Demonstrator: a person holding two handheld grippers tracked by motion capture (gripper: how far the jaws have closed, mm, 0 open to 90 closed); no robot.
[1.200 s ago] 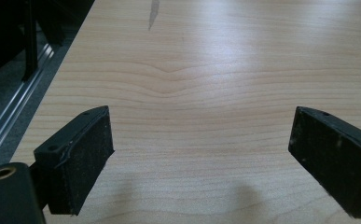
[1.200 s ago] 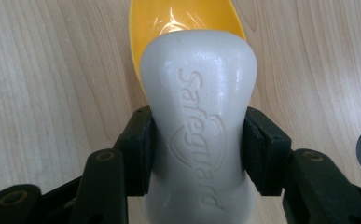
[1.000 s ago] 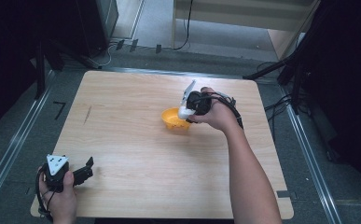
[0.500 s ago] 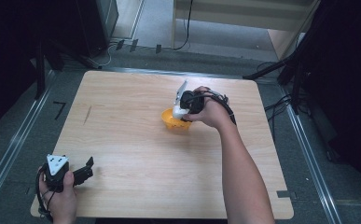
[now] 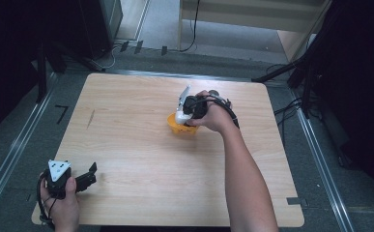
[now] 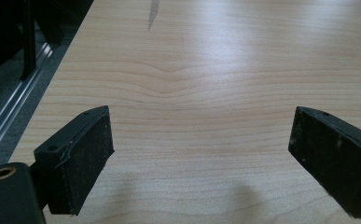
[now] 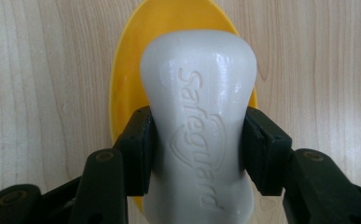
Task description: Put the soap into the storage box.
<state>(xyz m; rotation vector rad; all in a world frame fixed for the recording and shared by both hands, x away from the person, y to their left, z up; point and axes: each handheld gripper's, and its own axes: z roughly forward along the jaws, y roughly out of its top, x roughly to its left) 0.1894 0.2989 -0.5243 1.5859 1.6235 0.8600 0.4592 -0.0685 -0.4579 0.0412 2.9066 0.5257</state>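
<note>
Right tongs (image 7: 197,140) pinch a white soap bar (image 7: 197,121) directly over the yellow dish (image 5: 180,124) mid-bench, long axes lined up. Left tongs (image 6: 201,154) spread, empty, well apart at the near-left corner.

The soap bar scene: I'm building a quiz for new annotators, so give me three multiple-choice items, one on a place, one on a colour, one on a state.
1. Where is the left gripper?
A. near the table's near-left corner
B. over the dish
C. at the far edge

2. What colour is the dish under the soap bar?
A. blue
B. yellow
C. green

3. How do the right gripper's jaws stand?
A. wide open, nothing between
B. shut on the soap bar
C. shut on the dish rim

Answers: 1 A, the high view shows it there; 2 B, yellow rim shows around the bar; 3 B, both pads press the bar's sides.
</note>
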